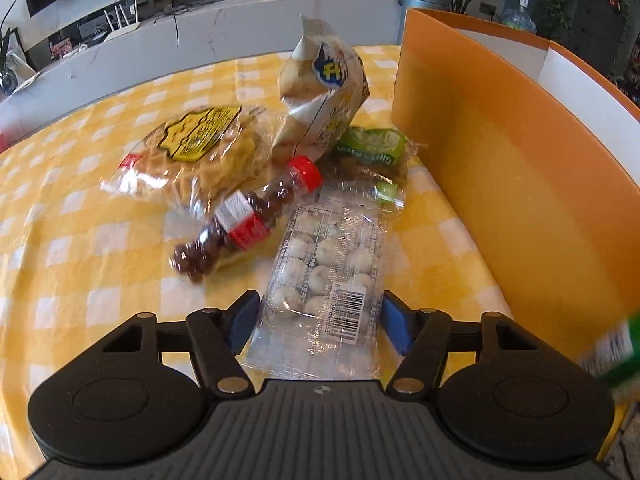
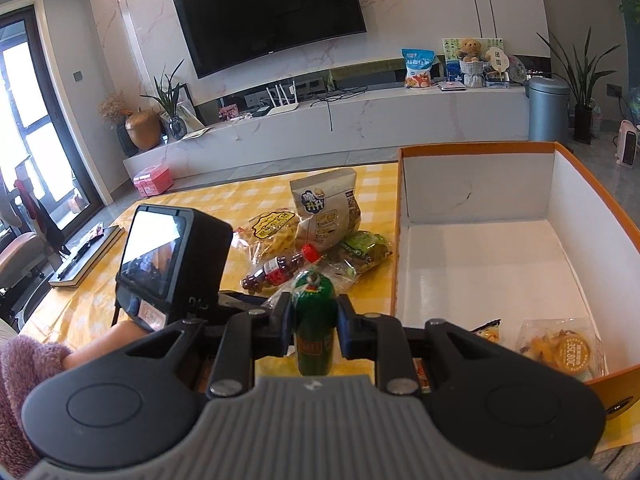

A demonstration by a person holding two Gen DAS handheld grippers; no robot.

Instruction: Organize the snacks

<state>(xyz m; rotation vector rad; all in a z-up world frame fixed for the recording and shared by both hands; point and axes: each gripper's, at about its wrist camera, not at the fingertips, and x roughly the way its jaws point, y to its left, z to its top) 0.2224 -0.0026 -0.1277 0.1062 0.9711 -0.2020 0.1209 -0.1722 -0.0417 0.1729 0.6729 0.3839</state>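
A clear pack of white round snacks [image 1: 324, 272] lies on the yellow checked tablecloth [image 1: 80, 240]. My left gripper [image 1: 320, 308] is open and straddles the pack's near end, with a blue pad [image 1: 394, 324] close beside each edge. My right gripper [image 2: 313, 312] is shut on a green snack tube [image 2: 314, 336] with a red and yellow label, held upright above the table. That tube shows as a green blur [image 1: 616, 352] at the right edge of the left wrist view. The orange box [image 1: 500, 140] stands to the right; its white inside [image 2: 476, 184] holds a gold-labelled snack pack [image 2: 560, 344] and a yellow wrapper [image 2: 490, 330].
Beyond the pack lie a red-capped bottle of brown nuts [image 1: 240, 228], a bag of yellow twists [image 1: 200, 148], an upright white bag [image 1: 324, 92] and a green packet [image 1: 372, 148]. A person's forearm and pink fuzzy sleeve [image 2: 28, 368] reach in at left. A book [image 2: 84, 256] lies at the table's left edge.
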